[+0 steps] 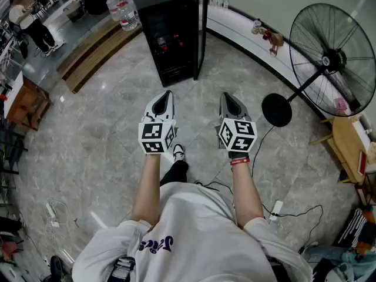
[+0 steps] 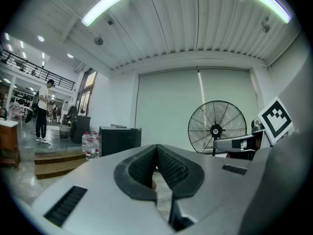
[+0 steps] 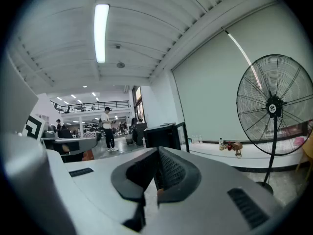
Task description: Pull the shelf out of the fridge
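You are holding the left gripper [image 1: 167, 96] and right gripper [image 1: 227, 97] with jaws pressed together, empty. The fridge [image 1: 175, 46] shelf is likely stiff and light, so take its front edge.

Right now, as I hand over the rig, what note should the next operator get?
Left tool: shut, empty. Right tool: shut, empty. Both hang in the air well short of the black fridge, which stands ahead with its door open.
Done: door open.
To do: step closer, open a tool, grip the shelf, pull it out. The shelf is hard to make out in the dark interior.
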Demonstrator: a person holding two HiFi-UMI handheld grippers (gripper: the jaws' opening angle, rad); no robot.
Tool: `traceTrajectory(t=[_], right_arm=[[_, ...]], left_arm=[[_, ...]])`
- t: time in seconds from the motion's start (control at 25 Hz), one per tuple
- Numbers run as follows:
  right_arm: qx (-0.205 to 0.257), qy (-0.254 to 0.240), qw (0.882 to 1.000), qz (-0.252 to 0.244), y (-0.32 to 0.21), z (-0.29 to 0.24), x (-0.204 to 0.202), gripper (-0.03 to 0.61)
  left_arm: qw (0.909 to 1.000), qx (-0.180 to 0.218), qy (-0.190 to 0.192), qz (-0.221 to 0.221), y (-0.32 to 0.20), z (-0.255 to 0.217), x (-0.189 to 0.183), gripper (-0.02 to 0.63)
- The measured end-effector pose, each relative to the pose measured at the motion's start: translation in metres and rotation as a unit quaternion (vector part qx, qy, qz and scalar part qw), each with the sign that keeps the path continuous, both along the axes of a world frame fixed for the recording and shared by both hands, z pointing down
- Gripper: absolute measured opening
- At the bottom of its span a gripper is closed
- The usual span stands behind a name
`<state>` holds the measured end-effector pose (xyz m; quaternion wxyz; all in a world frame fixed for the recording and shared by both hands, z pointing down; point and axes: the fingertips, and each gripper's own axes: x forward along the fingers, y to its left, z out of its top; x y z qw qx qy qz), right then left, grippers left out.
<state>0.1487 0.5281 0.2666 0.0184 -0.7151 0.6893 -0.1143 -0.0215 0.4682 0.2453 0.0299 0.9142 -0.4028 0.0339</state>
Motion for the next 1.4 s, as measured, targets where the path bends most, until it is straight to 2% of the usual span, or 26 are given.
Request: traceTrajectory(t=[0.24, 0.6, 1.12, 1.4], right_arm=[[0.016, -0.032, 0.999, -0.015, -0.062, -0.001, -0.018, 0.014], [0.009, -0.016, 0.999, -0.038, -0.167, -0.013, -0.042, 0.014], [-0.003, -0.013, 0.998, -0.054, -0.31, -0.008, -0.062, 0.014], [-0.014, -0.005, 0.997, -0.075, -0.366, 0.005, -0.092, 0.015]], left_arm=[[0.9999, -0.003, 0.011, -0.001, -0.058, 0.006, -0.004, 0.016], [0.9994, -0.007, 0.035, -0.006, -0.158, 0.0, -0.013, 0.015], [0.9992, -0.014, 0.036, -0.007, -0.296, 0.009, -0.026, 0.016], [0.9994, -0.015, 0.029, 0.003, -0.347, 0.019, -0.041, 0.016]])
